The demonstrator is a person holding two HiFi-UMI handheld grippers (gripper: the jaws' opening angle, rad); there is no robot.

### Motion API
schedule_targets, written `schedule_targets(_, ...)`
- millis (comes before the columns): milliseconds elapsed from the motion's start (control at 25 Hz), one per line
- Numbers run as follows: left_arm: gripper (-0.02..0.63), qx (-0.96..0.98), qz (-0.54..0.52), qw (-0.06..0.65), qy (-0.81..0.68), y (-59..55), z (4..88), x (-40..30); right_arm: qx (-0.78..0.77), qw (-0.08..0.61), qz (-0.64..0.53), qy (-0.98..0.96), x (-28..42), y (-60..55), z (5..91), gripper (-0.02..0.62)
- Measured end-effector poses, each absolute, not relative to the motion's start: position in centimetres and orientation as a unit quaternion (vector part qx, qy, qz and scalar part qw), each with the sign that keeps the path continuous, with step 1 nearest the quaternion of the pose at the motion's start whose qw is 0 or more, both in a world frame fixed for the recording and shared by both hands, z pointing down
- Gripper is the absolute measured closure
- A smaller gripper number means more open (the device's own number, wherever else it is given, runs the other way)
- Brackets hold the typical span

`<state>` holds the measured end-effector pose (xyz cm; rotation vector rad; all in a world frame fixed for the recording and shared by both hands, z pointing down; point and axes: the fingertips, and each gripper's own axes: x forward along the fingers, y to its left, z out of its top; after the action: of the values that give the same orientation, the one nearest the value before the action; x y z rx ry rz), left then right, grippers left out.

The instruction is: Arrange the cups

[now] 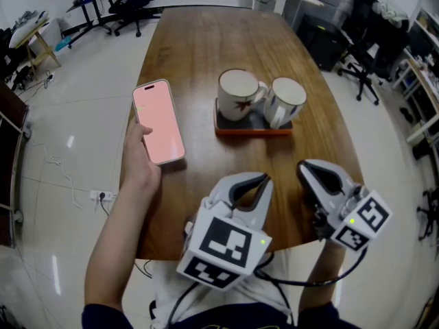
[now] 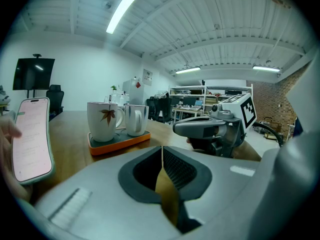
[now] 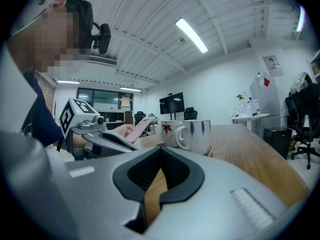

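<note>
Upright, close together on an orange tray (image 1: 250,131) mid-surface (image 1: 199,46): white leaf-print cup (image 1: 238,94) left, white blue-marked cup (image 1: 285,102) right.

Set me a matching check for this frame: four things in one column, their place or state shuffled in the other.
Things:
1. phone
2. leaf cup
3. blue-marked cup
4. right tool

Place or state:
A. shut, nothing in it
B. left side of the tray, head view
C. held in a hand
D. right side of the tray, head view

Pairs: 1-C, 2-B, 3-D, 4-A
</note>
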<state>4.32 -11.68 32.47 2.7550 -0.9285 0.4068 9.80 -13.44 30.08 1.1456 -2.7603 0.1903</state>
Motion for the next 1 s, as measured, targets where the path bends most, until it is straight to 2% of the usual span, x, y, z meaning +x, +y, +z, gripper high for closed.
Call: schedule_targets(1000, 0.601, 0.934, 0.138, 0.102, -0.315, -11.66, 32.34, 4.26, 0.382, 0.073, 0.064, -0.919, 9.77, -13.42, 29.96, 0.595)
